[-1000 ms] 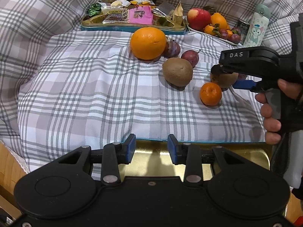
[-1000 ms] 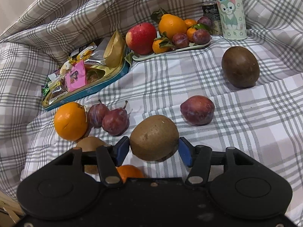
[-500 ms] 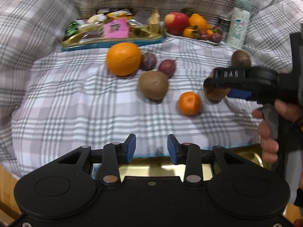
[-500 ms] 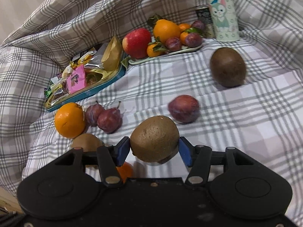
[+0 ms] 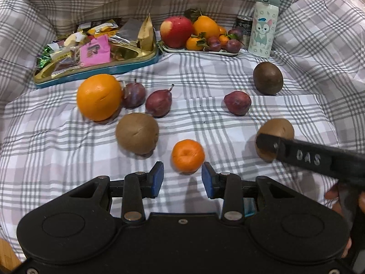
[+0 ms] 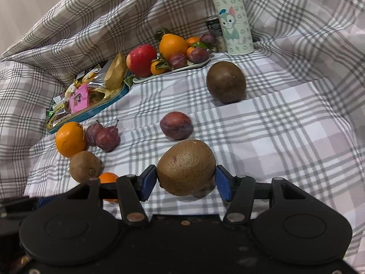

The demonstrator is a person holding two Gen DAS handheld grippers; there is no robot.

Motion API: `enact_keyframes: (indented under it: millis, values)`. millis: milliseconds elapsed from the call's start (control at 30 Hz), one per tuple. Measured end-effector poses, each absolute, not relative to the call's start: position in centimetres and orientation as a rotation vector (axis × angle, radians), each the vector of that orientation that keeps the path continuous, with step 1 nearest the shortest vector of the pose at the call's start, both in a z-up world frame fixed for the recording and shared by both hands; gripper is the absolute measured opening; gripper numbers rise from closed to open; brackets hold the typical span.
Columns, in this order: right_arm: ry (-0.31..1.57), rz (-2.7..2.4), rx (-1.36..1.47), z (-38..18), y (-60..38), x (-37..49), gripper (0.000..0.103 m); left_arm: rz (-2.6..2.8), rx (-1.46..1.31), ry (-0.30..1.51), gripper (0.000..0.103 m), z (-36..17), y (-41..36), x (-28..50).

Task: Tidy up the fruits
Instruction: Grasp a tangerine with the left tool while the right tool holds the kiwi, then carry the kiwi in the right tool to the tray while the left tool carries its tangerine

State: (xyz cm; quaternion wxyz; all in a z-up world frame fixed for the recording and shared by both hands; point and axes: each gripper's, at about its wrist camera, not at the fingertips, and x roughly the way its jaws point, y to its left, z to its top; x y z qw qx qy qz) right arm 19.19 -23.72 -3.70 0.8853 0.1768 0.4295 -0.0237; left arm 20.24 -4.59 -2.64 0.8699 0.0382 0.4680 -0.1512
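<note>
Fuzzy brown oval kiwi [image 6: 186,167] clamped between right tongs [image 6: 186,179]

My right gripper [image 6: 186,179] is angled downward, its blue pads clamped on either side of a load, while my left gripper [image 5: 182,179] tilts down alongside, jaws parted and holding nothing.

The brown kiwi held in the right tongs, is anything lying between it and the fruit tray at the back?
Yes. The brown kiwi is clamped in the right tongs. On the checked cloth toward the pale fruit tray, a purple plum lies just beyond it and a dark brown round fruit sits nearer the tray, slightly right.
</note>
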Motion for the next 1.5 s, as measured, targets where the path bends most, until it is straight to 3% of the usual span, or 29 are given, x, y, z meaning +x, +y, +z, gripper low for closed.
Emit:
enact_keyframes:
  millis: [1067,1500]
  values:
    - [0.892,-0.036,0.372,-4.9,-24.4,17.9,0.059,-0.259,0.079,1.016,0.049,-5.2,-6.5,23.2]
    - [0.880,-0.035,0.357,-4.1,-24.2,17.6,0.059,-0.255,0.031,0.961,0.047,-2.9,-5.3,21.7]
